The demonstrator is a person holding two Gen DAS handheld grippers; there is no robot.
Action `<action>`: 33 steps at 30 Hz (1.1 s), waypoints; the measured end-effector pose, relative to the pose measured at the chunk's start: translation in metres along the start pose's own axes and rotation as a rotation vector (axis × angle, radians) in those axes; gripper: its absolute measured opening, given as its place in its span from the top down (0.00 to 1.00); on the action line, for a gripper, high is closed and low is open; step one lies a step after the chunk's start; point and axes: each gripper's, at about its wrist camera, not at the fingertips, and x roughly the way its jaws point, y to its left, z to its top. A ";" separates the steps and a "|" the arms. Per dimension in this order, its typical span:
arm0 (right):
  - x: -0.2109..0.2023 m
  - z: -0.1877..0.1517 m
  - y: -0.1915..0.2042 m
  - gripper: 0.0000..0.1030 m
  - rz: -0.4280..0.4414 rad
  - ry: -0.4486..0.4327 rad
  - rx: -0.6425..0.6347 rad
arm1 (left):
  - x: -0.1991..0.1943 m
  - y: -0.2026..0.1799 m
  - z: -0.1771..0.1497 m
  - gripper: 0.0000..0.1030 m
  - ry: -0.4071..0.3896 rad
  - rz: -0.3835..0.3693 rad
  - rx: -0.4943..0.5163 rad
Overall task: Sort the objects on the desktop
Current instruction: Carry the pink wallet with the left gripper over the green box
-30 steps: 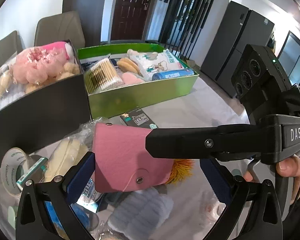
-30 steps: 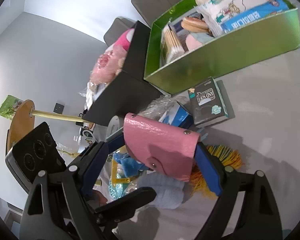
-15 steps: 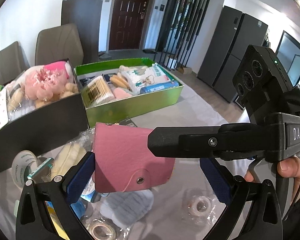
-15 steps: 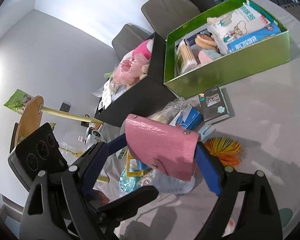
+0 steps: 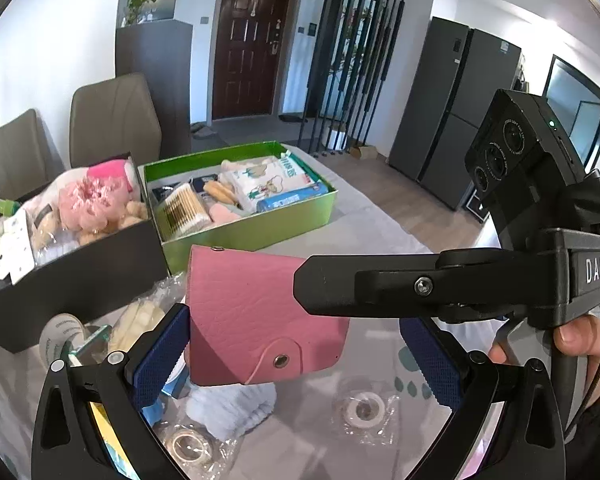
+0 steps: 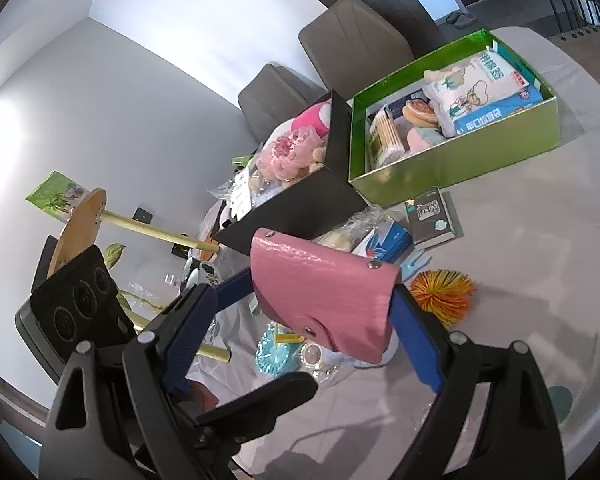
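Note:
A pink snap-button wallet point(image 5: 256, 320) hangs in the air above the table, also in the right wrist view point(image 6: 324, 296). My left gripper point(image 5: 296, 354) is wide open; the wallet touches its left finger only. My right gripper point(image 6: 304, 332) spans the wallet, and its black finger point(image 5: 380, 288) presses on the wallet's right side; whether it is clamped I cannot tell. A green box point(image 5: 260, 232) and a black box point(image 5: 60, 272) stand at the back, both holding items.
Loose items lie on the table below: tape rolls point(image 5: 362, 408), a grey fluffy cloth point(image 5: 236, 404), an orange spiky ball point(image 6: 444, 294), a dark small packet point(image 6: 432, 216), a blue box point(image 6: 388, 240), wrapped goods. Chairs point(image 5: 112, 120) stand behind the boxes.
Both grippers and the wallet have risen higher above the table; the boxes and loose items look farther below and smaller.

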 end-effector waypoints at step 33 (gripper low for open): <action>-0.060 0.034 0.010 0.11 0.020 -0.091 -0.056 | -0.004 -0.033 0.058 0.01 -0.079 0.011 0.053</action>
